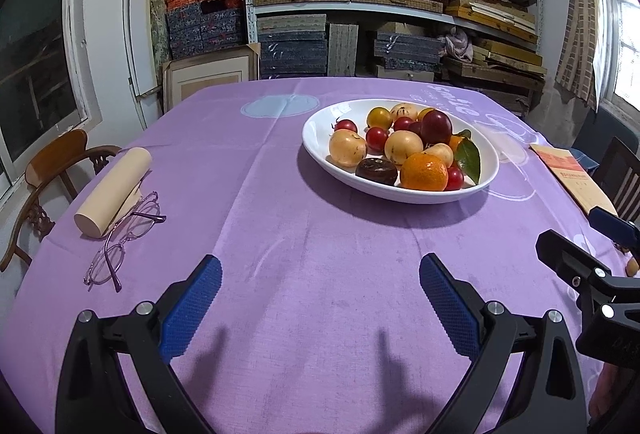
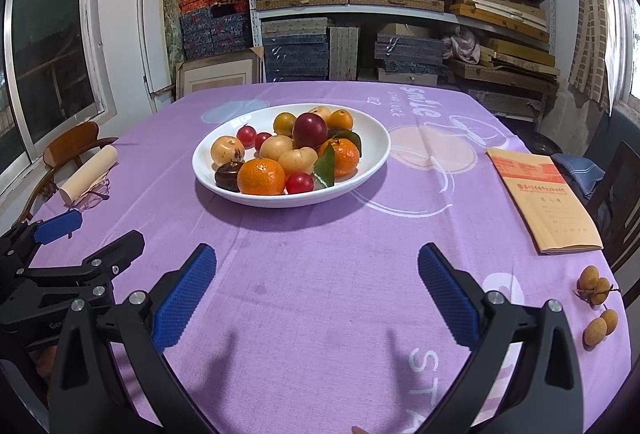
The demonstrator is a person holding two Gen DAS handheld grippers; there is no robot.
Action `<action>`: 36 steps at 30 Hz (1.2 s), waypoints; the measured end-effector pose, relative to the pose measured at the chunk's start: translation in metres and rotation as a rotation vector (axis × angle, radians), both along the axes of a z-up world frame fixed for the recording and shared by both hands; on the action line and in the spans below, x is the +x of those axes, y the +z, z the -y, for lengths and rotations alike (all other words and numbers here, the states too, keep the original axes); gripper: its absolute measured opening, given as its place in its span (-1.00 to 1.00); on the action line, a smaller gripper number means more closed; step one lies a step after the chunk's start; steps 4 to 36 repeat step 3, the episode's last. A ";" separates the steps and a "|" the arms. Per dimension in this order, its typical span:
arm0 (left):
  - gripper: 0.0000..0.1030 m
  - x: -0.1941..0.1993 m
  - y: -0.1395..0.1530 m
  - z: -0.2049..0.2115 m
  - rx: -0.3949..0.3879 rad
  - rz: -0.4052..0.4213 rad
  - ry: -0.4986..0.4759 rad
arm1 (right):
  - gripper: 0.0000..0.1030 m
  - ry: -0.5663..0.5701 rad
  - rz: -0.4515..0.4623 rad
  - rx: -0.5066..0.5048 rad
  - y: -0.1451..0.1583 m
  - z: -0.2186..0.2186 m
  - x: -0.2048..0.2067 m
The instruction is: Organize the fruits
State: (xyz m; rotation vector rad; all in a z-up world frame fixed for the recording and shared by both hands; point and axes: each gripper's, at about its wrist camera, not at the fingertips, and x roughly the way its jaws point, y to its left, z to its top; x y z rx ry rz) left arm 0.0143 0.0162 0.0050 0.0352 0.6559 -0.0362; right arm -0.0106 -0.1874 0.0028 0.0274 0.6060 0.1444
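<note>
A white oval bowl point(image 1: 320, 150) point(image 2: 372, 158) sits mid-table, piled with fruit: oranges point(image 1: 424, 172) point(image 2: 261, 177), yellow fruits, red cherry tomatoes, a dark purple plum point(image 2: 310, 130) and a green leaf. Several small brown longans point(image 2: 595, 284) lie loose on the cloth at the right, near the table edge. My left gripper point(image 1: 320, 274) is open over bare cloth, well short of the bowl. My right gripper point(image 2: 316, 266) is open too, holding nothing. Each gripper shows at the edge of the other's view.
A purple tablecloth point(image 1: 280, 234) covers the table. At the left lie a cream cylinder point(image 1: 114, 190) and purple-framed glasses point(image 1: 124, 242). A tan notebook point(image 2: 544, 198) lies at the right. Wooden chairs point(image 1: 52, 170) flank the table; shelves of boxes stand behind.
</note>
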 end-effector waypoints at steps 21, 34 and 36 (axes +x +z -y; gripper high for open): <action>0.93 0.000 0.001 -0.004 -0.022 0.004 0.016 | 0.92 0.001 0.002 -0.001 0.000 0.001 0.000; 0.93 0.000 0.001 -0.004 -0.022 0.004 0.016 | 0.92 0.001 0.002 -0.001 0.000 0.001 0.000; 0.93 0.000 0.001 -0.004 -0.022 0.004 0.016 | 0.92 0.001 0.002 -0.001 0.000 0.001 0.000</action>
